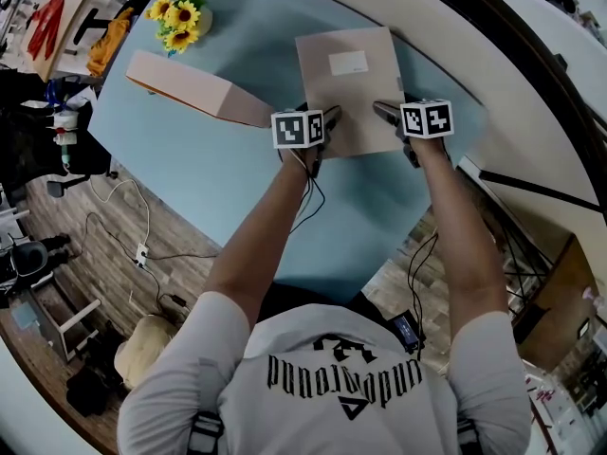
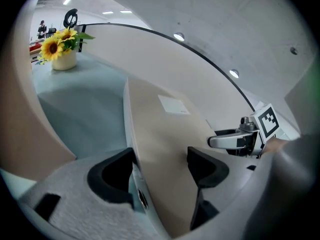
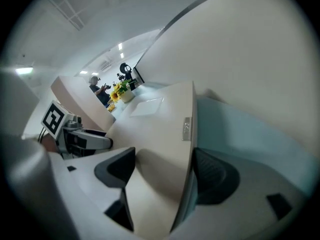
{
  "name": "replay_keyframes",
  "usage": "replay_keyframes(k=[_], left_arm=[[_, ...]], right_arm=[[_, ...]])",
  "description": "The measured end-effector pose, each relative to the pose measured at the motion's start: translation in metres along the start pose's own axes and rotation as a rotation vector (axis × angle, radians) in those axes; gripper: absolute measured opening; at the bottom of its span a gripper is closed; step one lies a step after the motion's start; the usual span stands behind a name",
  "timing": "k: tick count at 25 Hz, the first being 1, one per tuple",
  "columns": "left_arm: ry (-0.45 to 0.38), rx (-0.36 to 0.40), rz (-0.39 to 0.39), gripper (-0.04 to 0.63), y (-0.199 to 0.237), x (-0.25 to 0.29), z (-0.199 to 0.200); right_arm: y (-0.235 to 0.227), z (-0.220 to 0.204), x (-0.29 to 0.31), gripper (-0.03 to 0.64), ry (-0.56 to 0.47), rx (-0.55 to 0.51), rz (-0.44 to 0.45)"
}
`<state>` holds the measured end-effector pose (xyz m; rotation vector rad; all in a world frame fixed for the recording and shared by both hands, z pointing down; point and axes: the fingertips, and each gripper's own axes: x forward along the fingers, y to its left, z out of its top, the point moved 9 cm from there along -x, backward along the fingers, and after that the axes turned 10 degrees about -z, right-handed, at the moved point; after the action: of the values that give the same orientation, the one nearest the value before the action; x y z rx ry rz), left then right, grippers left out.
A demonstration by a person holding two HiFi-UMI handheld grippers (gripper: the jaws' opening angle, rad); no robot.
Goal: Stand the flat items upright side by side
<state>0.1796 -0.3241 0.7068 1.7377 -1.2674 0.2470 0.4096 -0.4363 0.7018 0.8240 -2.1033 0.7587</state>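
Looking down at a light blue table (image 1: 218,178), where a flat beige box (image 1: 346,88) with a white label (image 1: 347,62) is lying face up toward the far side, not stood up yet. Both grippers are sitting at its near end, one per corner.

The left gripper (image 2: 159,164) is holding its jaws wide apart. The box's left edge is running between them, just beside the left-hand jaw, while the right-hand jaw is hanging over the top face, so nothing is getting pinched there.

The right gripper (image 3: 165,171) is mirroring that. Its jaws are spread wide, with the box's right edge passing just inside the right-hand jaw and the other jaw sitting over the top face.

A second beige box (image 1: 194,88) is lying off to the left, apart from the first. A pot of sunflowers (image 1: 178,17) is standing behind it near the table's far corner.
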Motion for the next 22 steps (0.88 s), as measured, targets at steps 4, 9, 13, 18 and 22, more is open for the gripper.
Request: replay_keyframes(k=[4,9,13,18,22], left_arm=[[0.010,0.054,-0.001,0.351,-0.015,-0.009,-0.010],[0.012,0.133,-0.009,0.351,-0.039,-0.023,-0.012],[-0.004,0.186,-0.022,0.354,-0.066,-0.044,-0.020],[-0.032,0.281,-0.020,0.356,-0.099,-0.078,-0.027],[-0.068,0.327,-0.020,0.359,-0.124,-0.112,-0.034]], right_arm=[[0.010,-0.017,-0.020,0.354,-0.033,0.013,-0.015],[0.020,-0.030,-0.054,0.350,-0.096,0.015,-0.062],[0.030,-0.046,-0.092,0.347,-0.147,0.030,-0.092],[0.050,-0.063,-0.137,0.347,-0.226,0.029,-0.122],[0.071,-0.073,-0.177,0.344,-0.297,0.009,-0.144]])
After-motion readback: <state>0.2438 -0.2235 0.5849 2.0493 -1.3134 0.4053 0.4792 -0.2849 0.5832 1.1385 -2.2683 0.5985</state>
